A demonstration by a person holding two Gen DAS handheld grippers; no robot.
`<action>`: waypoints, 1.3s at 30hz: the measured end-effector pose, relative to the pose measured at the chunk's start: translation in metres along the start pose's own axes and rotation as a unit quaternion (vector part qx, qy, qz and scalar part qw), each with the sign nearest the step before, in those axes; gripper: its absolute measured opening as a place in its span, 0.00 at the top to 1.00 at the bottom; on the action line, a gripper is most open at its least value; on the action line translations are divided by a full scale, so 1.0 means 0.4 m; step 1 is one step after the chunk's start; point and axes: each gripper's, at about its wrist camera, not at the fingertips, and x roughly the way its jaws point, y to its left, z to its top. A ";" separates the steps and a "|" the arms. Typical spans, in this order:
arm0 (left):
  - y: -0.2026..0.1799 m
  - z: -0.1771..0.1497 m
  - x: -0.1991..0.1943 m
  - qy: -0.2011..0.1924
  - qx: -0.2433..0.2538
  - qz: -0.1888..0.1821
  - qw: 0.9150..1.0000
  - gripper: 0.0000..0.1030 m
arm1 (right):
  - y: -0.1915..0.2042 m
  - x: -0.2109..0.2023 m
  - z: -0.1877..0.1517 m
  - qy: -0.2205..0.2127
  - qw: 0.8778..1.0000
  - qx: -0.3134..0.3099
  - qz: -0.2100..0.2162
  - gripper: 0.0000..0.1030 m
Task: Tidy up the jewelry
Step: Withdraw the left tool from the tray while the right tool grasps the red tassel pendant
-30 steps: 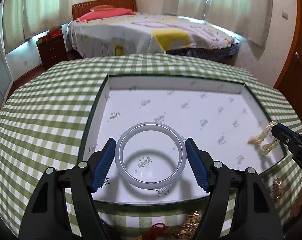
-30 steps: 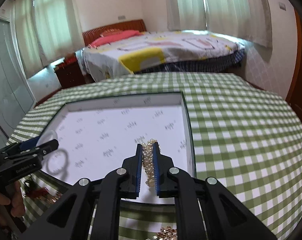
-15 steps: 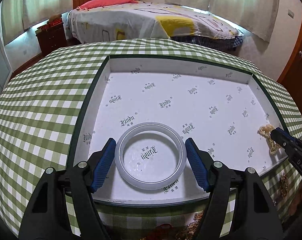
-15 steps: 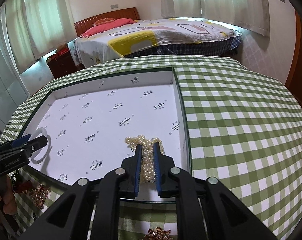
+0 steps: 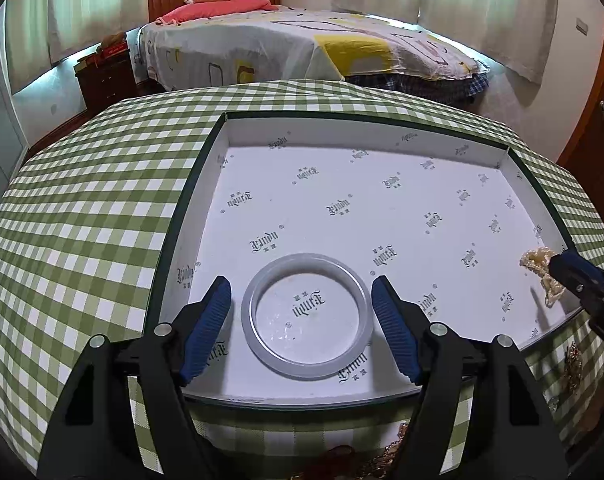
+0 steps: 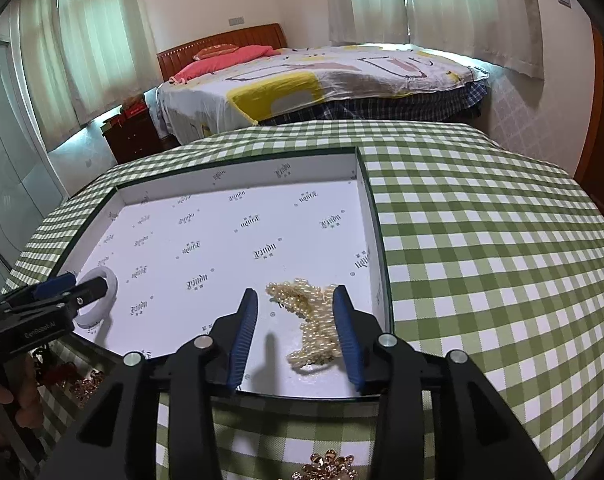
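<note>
A shallow white box [image 5: 365, 130] lies on the green checked tablecloth. A pale translucent bangle [image 5: 305, 259] rests flat on the box floor near its front left corner. My left gripper [image 5: 300, 280] straddles it, jaws opening, both blue pads a little clear of the ring. A pearl bracelet [image 6: 313, 320] lies bunched on the floor at the front right corner. My right gripper [image 6: 294, 291] stands over it with its jaws opening; the pearls sit between the pads, close against the right one, unpinched. The right wrist view also shows the bangle [image 6: 110, 280] and the left gripper [image 6: 82, 286].
Loose gold pieces [image 6: 327, 466] and a red item [image 6: 58, 372] lie on the cloth [image 6: 481, 260] in front of the box. A person's hand [image 6: 6, 400] holds the left gripper. A bed [image 5: 302, 48] and a nightstand [image 5: 106, 76] stand behind the table.
The right jaws have opened and let go of the pearl bracelet, which now lies on the box floor. The left pads have parted slightly from the bangle, now resting on the floor.
</note>
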 end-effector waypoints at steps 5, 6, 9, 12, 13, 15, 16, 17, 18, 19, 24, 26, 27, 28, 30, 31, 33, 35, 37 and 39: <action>0.007 -0.004 -0.008 -0.004 -0.002 -0.001 1.000 0.24 | 0.000 -0.019 0.004 -0.012 1.000 -0.002 0.003 0.55; 0.007 -0.003 -0.010 -0.005 -0.001 -0.001 1.000 0.24 | 0.000 -0.020 0.004 -0.014 1.000 -0.002 0.003 0.54; 0.007 -0.002 -0.027 -0.013 0.002 0.000 1.000 0.23 | 0.002 -0.024 0.005 -0.016 1.000 -0.001 0.005 0.52; 0.011 0.001 -0.049 -0.018 0.002 -0.001 1.000 0.22 | 0.006 -0.034 0.003 -0.018 1.000 -0.001 0.005 0.52; 0.015 0.001 -0.059 -0.020 0.001 -0.002 1.000 0.22 | 0.009 -0.042 0.003 -0.020 1.000 -0.002 0.006 0.52; 0.020 -0.004 -0.085 -0.026 0.000 -0.004 1.000 0.22 | 0.017 -0.058 -0.002 -0.024 1.000 -0.004 0.005 0.52; 0.022 -0.008 -0.098 -0.029 0.000 -0.005 1.000 0.22 | 0.023 -0.068 -0.006 -0.025 1.000 -0.006 0.005 0.52; 0.023 -0.011 -0.111 -0.033 0.000 -0.005 0.999 0.22 | 0.030 -0.081 -0.011 -0.028 1.000 -0.009 0.004 0.52; 0.025 -0.018 -0.129 -0.037 -0.001 -0.004 0.999 0.22 | 0.038 -0.095 -0.017 -0.030 0.999 -0.011 0.003 0.52; 0.025 -0.024 -0.142 -0.039 -0.003 -0.005 0.999 0.22 | 0.047 -0.109 -0.025 -0.031 0.999 -0.013 0.004 0.52; 0.032 -0.079 -0.219 -0.051 -0.015 -0.001 0.999 0.22 | 0.086 -0.169 -0.073 -0.034 0.999 -0.024 0.009 0.52; 0.034 -0.107 -0.247 -0.052 -0.015 0.003 0.999 0.22 | 0.102 -0.185 -0.093 -0.029 0.999 -0.029 0.016 0.52; 0.033 -0.116 -0.256 -0.053 -0.014 0.005 0.998 0.22 | 0.110 -0.191 -0.105 -0.026 0.999 -0.034 0.017 0.52; 0.033 -0.126 -0.266 -0.054 -0.012 0.008 0.998 0.22 | 0.121 -0.200 -0.123 -0.022 0.999 -0.040 0.020 0.53; 0.038 -0.158 -0.291 -0.055 -0.009 0.014 0.998 0.22 | 0.137 -0.210 -0.147 -0.014 0.999 -0.046 0.025 0.56; 0.040 -0.167 -0.297 -0.054 -0.008 0.016 0.998 0.22 | 0.149 -0.212 -0.161 -0.009 0.998 -0.051 0.028 0.56; 0.049 -0.197 -0.315 -0.051 -0.009 0.020 0.998 0.22 | 0.164 -0.218 -0.188 0.000 0.998 -0.061 0.033 0.59; 0.063 -0.220 -0.327 -0.048 -0.014 0.023 0.999 0.22 | 0.179 -0.221 -0.213 0.012 0.997 -0.066 0.042 0.63; 0.077 -0.239 -0.337 -0.045 -0.021 0.026 0.998 0.22 | 0.192 -0.220 -0.234 0.022 0.996 -0.075 0.047 0.65; 0.088 -0.260 -0.343 -0.041 -0.028 0.027 0.998 0.22 | 0.200 -0.216 -0.253 0.032 0.995 -0.080 0.052 0.67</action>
